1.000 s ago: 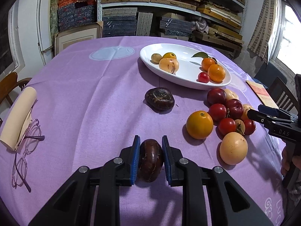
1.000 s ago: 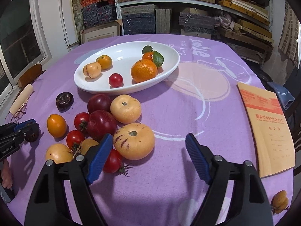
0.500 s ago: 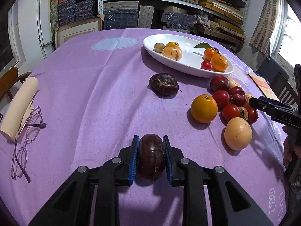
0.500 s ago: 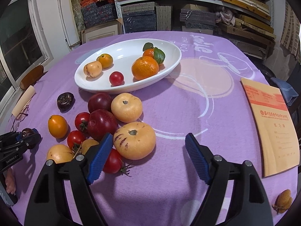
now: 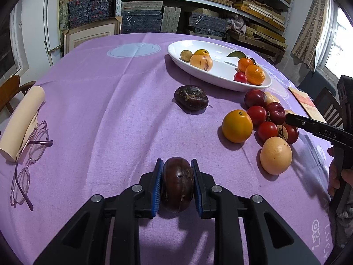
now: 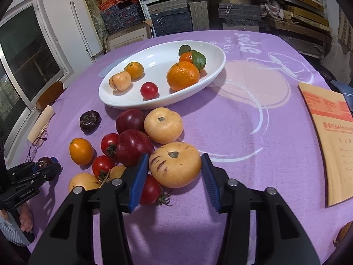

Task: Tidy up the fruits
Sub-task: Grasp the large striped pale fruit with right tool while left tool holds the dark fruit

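The left gripper (image 5: 177,184) was clamped on a dark fruit (image 5: 177,183), glossy brown and lobed, its blue ribbed pads (image 5: 158,190) pressed flat against both sides. The fruit was held over the purple cloth (image 5: 106,101), well short of the plate (image 5: 220,70).

The right gripper (image 6: 174,174) stood with its fingers apart, straddling a striped melon (image 6: 175,164), a smooth, pale yellow, flattened round with purple streaks. The pads sat just beside its flanks; whether they touched could not be told.

The plate was a white, glossy, shallow oval. It held two dimpled mandarins (image 6: 183,75), one with green leaves, a small red tomato (image 6: 149,90) and smooth yellow fruits.

Just beside the plate's near rim lay a loose heap: two dark red plums (image 6: 132,146), a second pale melon (image 6: 163,124), red tomatoes (image 6: 109,143) with dry green stems, and a smooth orange fruit (image 6: 81,151). A second dark fruit (image 6: 89,120), wrinkled, lay apart from the heap, near the plate.

Well apart from the plate lay wire-framed glasses (image 5: 28,152) against a cream roll (image 5: 22,121), and on the opposite side a flat tan envelope (image 6: 328,141).
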Demonstrator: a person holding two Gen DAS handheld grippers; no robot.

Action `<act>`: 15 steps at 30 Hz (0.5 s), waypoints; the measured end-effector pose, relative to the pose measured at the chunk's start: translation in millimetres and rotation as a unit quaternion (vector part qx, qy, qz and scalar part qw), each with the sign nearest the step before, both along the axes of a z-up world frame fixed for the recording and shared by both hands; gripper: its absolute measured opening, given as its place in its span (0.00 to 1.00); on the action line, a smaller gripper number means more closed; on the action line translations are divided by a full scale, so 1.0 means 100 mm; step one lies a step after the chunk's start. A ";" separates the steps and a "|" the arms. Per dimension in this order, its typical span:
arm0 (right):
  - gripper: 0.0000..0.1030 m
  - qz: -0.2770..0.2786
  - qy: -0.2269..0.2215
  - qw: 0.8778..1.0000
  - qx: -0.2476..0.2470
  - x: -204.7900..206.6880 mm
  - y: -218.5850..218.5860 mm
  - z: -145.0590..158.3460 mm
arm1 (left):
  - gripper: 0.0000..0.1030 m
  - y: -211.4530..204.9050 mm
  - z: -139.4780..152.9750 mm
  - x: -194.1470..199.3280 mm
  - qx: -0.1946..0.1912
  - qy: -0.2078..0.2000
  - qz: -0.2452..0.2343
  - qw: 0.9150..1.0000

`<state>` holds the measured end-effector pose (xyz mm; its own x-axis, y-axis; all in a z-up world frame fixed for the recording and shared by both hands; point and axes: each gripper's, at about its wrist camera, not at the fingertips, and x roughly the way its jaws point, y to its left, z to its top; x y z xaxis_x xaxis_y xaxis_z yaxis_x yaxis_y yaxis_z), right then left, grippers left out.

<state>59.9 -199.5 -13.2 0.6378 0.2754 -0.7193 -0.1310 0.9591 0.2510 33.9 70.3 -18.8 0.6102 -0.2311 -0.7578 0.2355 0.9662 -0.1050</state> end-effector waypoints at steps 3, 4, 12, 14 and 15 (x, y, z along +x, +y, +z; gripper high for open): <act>0.46 -0.005 -0.002 1.000 0.002 -0.01 0.00 0.01 | 0.24 -0.02 0.00 -0.02 -0.006 0.000 -0.010 1.000; 0.46 -0.008 -0.004 1.000 0.000 -0.02 0.00 0.01 | 0.24 -0.02 0.00 -0.02 -0.006 -0.001 -0.012 1.000; 0.46 -0.024 -0.012 1.000 -0.008 -0.03 -0.03 0.02 | 0.24 -0.04 0.04 -0.05 -0.007 -0.013 -0.013 1.000; 0.46 -0.025 -0.018 0.999 -0.008 -0.05 -0.03 0.04 | 0.24 -0.05 0.04 -0.05 -0.006 -0.014 -0.014 1.000; 0.46 -0.026 -0.019 0.999 -0.007 -0.05 -0.04 0.05 | 0.24 -0.04 0.04 -0.06 -0.006 -0.014 -0.015 1.000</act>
